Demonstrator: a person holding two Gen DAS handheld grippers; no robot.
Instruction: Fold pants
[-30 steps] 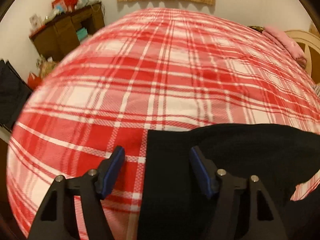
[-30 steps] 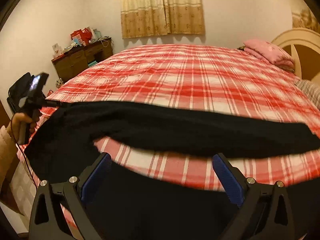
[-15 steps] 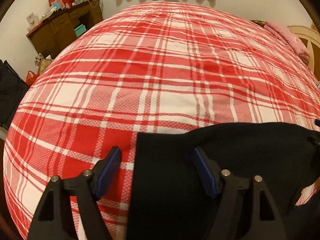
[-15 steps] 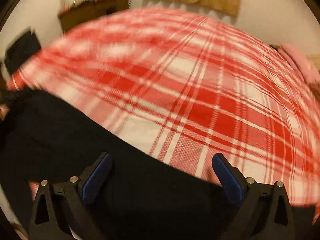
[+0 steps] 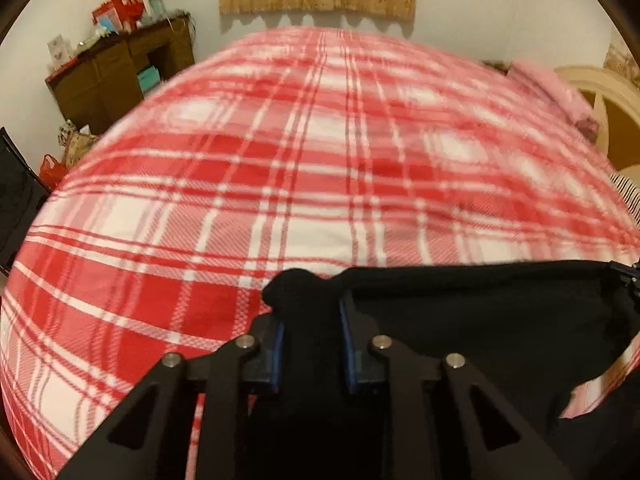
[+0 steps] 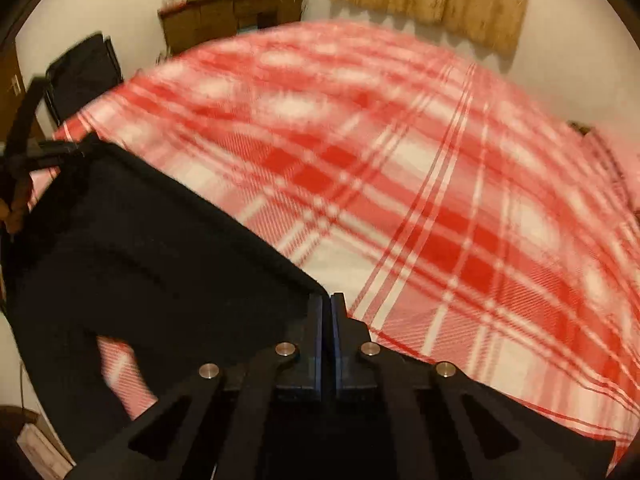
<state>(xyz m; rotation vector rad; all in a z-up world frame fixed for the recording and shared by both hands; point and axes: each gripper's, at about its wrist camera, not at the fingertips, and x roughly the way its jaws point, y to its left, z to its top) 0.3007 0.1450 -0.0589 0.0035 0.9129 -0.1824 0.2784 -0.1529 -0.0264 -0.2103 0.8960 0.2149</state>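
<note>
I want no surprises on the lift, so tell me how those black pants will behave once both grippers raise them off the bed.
The black pants will likely hang limp: fabric bunches in a lump between the closing left gripper. They may sag between grips; the edge runs slack toward the right gripper. Probably light, and unlikely to slip from the pads on the plaid bedspread.

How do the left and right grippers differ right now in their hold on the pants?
The left gripper is closing on a thick bunched wad of the black pants that keeps its pads apart; the right gripper has its pads almost meeting, at a thin corner of the pants. Fabric bulges above the left gripper's tips; none shows above the right's. Both have blue pads and point down over the plaid bedspread.
</note>
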